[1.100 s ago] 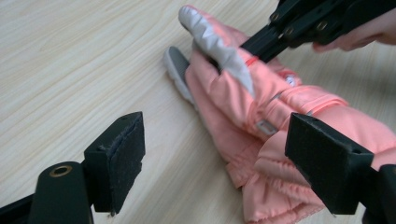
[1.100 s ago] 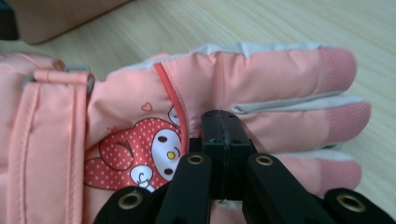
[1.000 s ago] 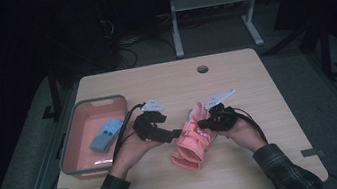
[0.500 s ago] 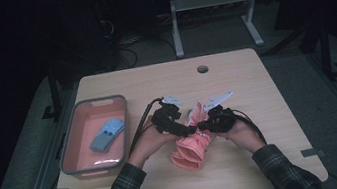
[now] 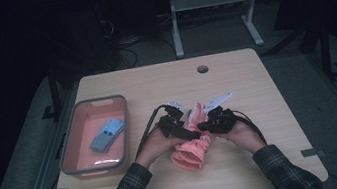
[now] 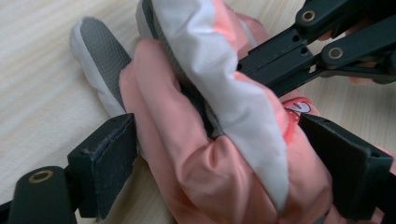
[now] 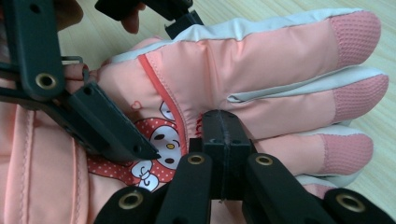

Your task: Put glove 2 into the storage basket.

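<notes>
Glove [image 5: 191, 144], pink, lies on the table [image 5: 266, 85] between both claws. Left claw [image 6: 224, 154] has just been opening, jaws wide either side of the glove's bunched middle, pads not pressing yet. Right claw [image 7: 226, 135] is closed tight, pinching fabric at the glove's back near the cartoon print. Step looks like regripping; next the left needs to close on the fold. Pink bin [image 5: 72, 154] with a blue item [image 5: 106, 134] sits well left of the left claw, not in the way.
</notes>
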{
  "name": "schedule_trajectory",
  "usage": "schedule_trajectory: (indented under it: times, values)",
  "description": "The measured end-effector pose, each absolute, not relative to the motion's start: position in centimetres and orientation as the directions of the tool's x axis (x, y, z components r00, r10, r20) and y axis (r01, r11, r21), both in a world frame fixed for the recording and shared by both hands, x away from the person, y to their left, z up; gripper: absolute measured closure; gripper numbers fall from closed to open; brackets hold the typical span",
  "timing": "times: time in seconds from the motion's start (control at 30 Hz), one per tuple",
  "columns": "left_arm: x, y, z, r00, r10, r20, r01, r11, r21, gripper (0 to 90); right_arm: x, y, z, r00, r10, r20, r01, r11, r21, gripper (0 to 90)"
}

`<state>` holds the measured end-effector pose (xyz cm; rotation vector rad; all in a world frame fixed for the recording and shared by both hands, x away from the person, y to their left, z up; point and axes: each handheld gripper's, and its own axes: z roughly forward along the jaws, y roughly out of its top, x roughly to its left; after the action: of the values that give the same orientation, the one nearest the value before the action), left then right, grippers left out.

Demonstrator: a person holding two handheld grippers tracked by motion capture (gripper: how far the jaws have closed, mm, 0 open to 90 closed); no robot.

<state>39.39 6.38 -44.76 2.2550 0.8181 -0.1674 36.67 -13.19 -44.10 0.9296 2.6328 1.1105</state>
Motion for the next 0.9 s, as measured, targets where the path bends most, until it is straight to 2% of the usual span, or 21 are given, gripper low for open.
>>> schedule_trajectory:
  times: [0.17, 0.6, 0.77, 0.9]
  values:
    - [39.7, 6.5, -45.4, 0.763, 0.504, -0.404, 0.643, -0.527, 0.555, 12.2, 36.6, -13.3, -44.2, -0.804, 0.585, 0.105, 0.482, 0.539, 0.691, 90.0]
    - [40.0, 6.6, -46.0, 0.726, 0.493, -0.48, 0.688, -0.505, 0.522, 12.3, 36.5, -13.4, -44.3, -0.813, 0.573, 0.103, 0.469, 0.541, 0.698, 90.0]
    - [40.1, 6.5, -45.9, 0.708, 0.494, -0.505, 0.706, -0.505, 0.496, 17.1, 36.5, -13.4, -44.3, -0.812, 0.573, 0.111, 0.474, 0.536, 0.699, 90.0]
    - [40.1, 6.2, -45.6, 0.69, 0.512, -0.511, 0.723, -0.519, 0.456, 26.9, 36.5, -13.4, -44.5, -0.817, 0.565, 0.116, 0.471, 0.537, 0.7, 90.0]
